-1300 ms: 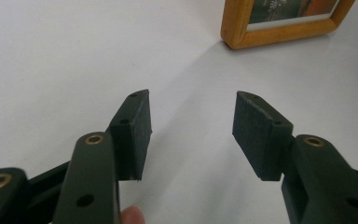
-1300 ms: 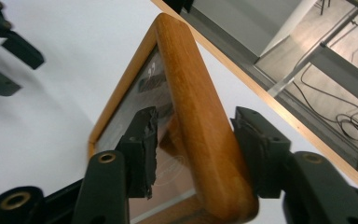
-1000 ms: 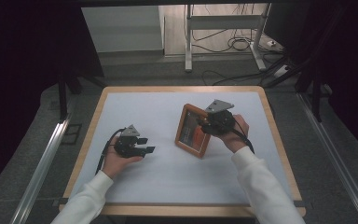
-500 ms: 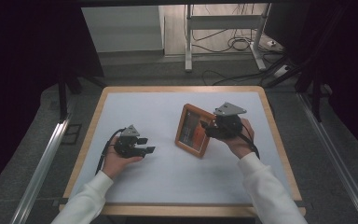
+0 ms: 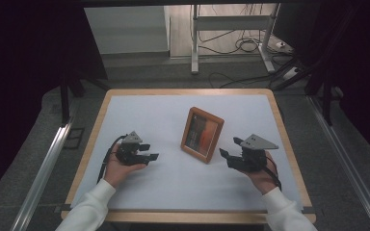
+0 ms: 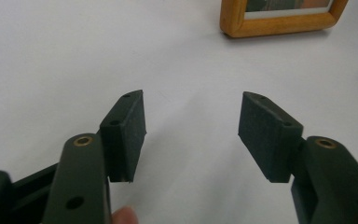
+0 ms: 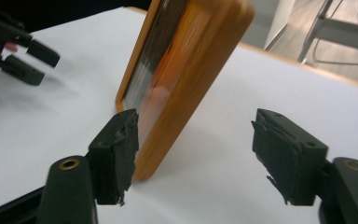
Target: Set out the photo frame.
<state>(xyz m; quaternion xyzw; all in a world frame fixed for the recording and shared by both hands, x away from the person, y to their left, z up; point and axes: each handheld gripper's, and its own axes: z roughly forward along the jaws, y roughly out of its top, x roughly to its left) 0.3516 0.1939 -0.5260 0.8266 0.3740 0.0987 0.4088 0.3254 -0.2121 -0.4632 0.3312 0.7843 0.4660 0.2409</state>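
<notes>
The high view looks forward and down from above the desk's point(image 5: 139, 110) near edge, taking in its whole top. The left tool's point(image 6: 191, 130) camera sits low, close to the desk, facing the picture frame point(image 6: 279, 18). The right tool's point(image 7: 196, 154) camera looks from close by at the same frame, with the left tool beyond it.

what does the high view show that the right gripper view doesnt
The high view alone takes in the full wooden table edge, both sleeves, the floor cables and the right gripper from above, apart from the picture frame. The right gripper view alone gives a close look at its open fingers with the frame's side edge between them, untouched. Both share the upright frame, the white table cover and the left gripper.
</notes>
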